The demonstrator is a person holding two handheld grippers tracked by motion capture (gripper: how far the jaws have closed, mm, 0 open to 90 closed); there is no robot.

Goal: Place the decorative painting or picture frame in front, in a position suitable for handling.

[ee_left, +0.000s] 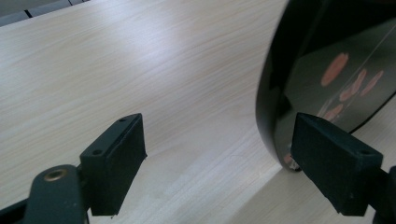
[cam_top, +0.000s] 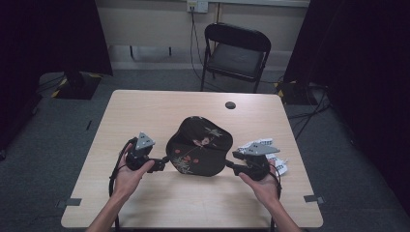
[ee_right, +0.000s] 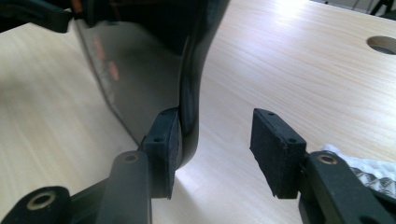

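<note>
A black lacquer tray [cam_top: 199, 146] with a scalloped rim and red-and-gold flower painting sits tilted near the middle of the wooden bench [cam_top: 145, 111], its left and right rims flanked by the two tools. The left gripper [ee_left: 215, 158] has its jaws wide: the tray's glossy rim stands between them, close against the right-hand pad [ee_left: 334, 168], while the other pad is well clear over bare wood, so nothing is clamped. The right gripper [ee_right: 217, 149] likewise has its jaws parted about halfway; one pad [ee_right: 166, 144] lies against the inner face of the tray's wall, the other stands apart from the outer face, so this side is not pinched either. The work in hand looks like taking the tray by both rims. To do it well, each tool should slide on until the rim sits deep between the pads, then both should close evenly and squarely; the lacquer is slick and curved, so a shallow or skewed bite could slip. A crumpled white wrapping [cam_top: 280, 166] lies beside the right hand [cam_top: 263, 186] and should stay out of the grip.
</note>
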